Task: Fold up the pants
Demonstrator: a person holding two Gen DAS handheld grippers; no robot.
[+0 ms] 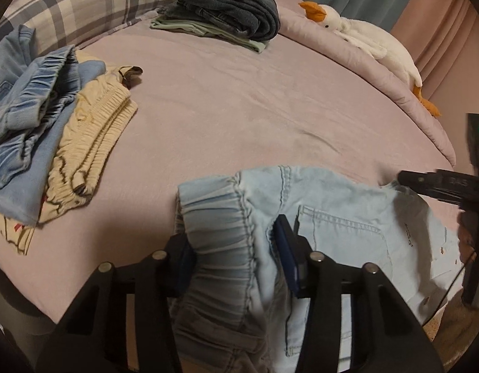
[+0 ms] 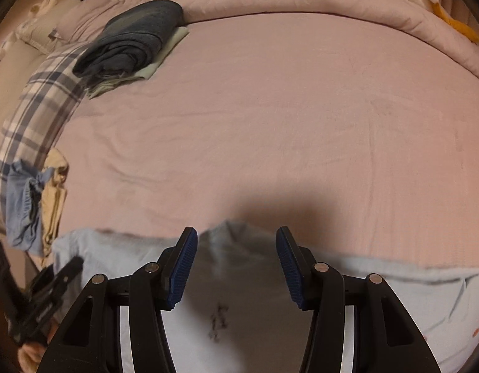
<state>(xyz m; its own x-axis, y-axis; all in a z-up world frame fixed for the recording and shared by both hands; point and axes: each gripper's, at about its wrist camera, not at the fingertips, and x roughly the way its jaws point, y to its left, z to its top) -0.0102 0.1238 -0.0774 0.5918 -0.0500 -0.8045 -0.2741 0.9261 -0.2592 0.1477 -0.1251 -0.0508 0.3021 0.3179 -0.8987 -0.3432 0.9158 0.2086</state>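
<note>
1. Pants (image 1: pixel 332 217): pale blue denim, lying at the lower centre and lower right of the left wrist view, on the near edge of the bed (image 1: pixel 239 99). They look bunched and uneven, not laid flat.
2. Left gripper (image 1: pixel 236 258): clenched on the gathered elastic waistband (image 1: pixel 217 233); both blue pads press the ruched cloth, which bulges between them.
3. Right gripper (image 2: pixel 236 264): jaws stand apart over the pale cloth at the bottom of the right wrist view. No pad touches the fabric as far as I can see; nothing is grasped. That view is blurred low down.
4. Progress, judged: this pair is at the start. One end is gripped, no fold line shows, and the second grip, the spreading and all the folds are left.
5. Folded stack (image 1: pixel 227 9), upper centre of the left wrist view: dark grey-blue garments on a pale green one, edges squared. Taken as finished work.
6. Loose heap (image 1: pixel 53 124), left of the same view: blue denim and cream garments with elastic waists, crumpled. Taken as still waiting.
7. Materials: the denim is thin and soft, with stitched seams and a patch pocket (image 1: pixel 342 233); small dark lettering sits beside it. The bed cover is mauve, matt and lightly creased.
8. Other: plaid pillow (image 1: pixel 84 3) upper left; plush white goose (image 1: pixel 373 40) with orange beak and feet, upper right.
</note>
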